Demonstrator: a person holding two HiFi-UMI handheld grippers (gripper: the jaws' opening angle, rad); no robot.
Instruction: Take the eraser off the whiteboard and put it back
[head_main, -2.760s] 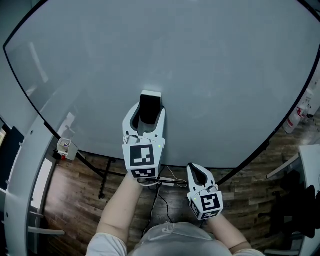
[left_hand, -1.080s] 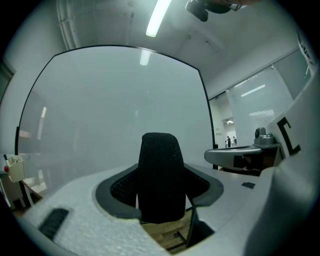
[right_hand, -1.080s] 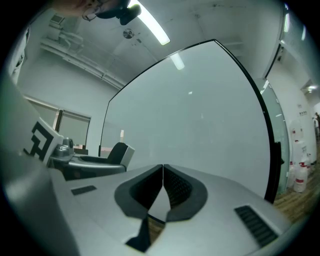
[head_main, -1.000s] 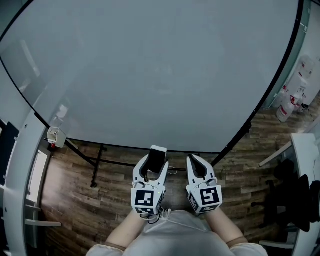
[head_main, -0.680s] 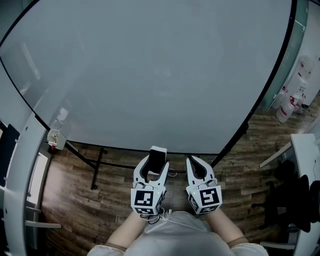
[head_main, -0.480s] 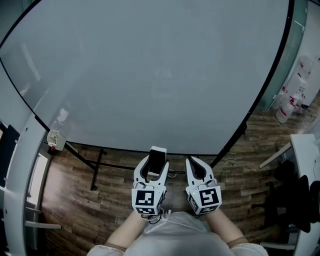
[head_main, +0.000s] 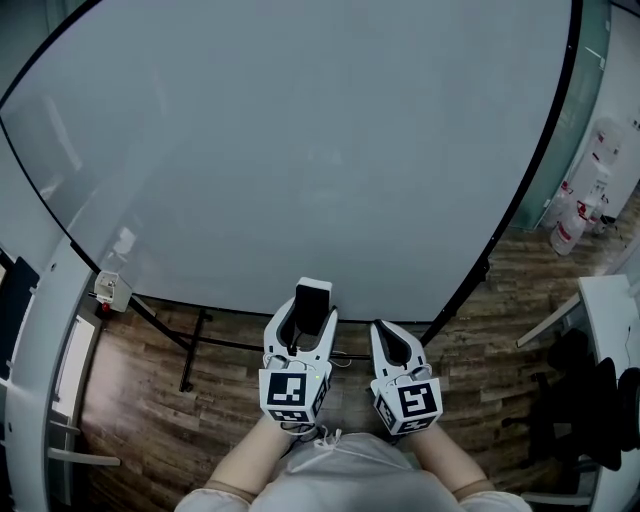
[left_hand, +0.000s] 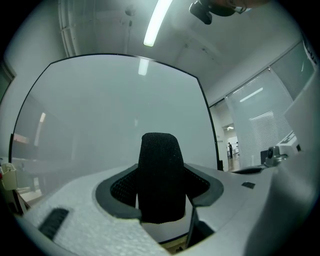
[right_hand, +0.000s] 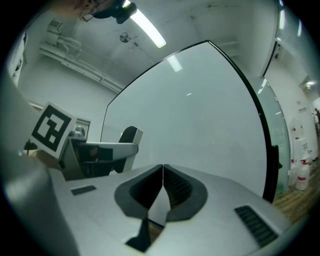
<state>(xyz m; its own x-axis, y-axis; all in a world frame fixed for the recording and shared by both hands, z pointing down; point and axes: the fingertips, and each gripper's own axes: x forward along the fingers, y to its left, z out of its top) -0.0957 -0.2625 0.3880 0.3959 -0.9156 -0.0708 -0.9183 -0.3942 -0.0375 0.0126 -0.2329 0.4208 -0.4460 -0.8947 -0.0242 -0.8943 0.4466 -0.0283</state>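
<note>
Head view: the whiteboard (head_main: 300, 130) fills the upper and middle frame, its face blank, dark rim curving down both sides. Bottom centre, the left tool (head_main: 311, 315) grips the eraser (head_main: 313, 298) – white body, black face up – with the eraser's far end overlapping the board's lower edge in the pic. Whether it touches the board can't be told here. Just right of it, the right tool (head_main: 386, 330) is closed and empty. Wood floor (head_main: 150, 420) lies below, and white bottles (head_main: 568, 225) stand at the right edge.

Left gripper view: the jaws stand wide, pads pressed on both sides of the eraser (left_hand: 159, 175), which rises upright at centre, its black textured face toward the cam. The board sits behind it, upper and centre-left; a ceiling light (left_hand: 156, 22) shows top centre.

Right gripper view: the jaws are together, pads meeting at centre-bottom w/ nothing between. At centre-left the left tool shows side-on – its marker cube (right_hand: 50, 129) nearest the frame edge, the eraser sticking out beyond the jaw tips toward the board. The board takes up the centre & right, the bottles lower right.
</note>
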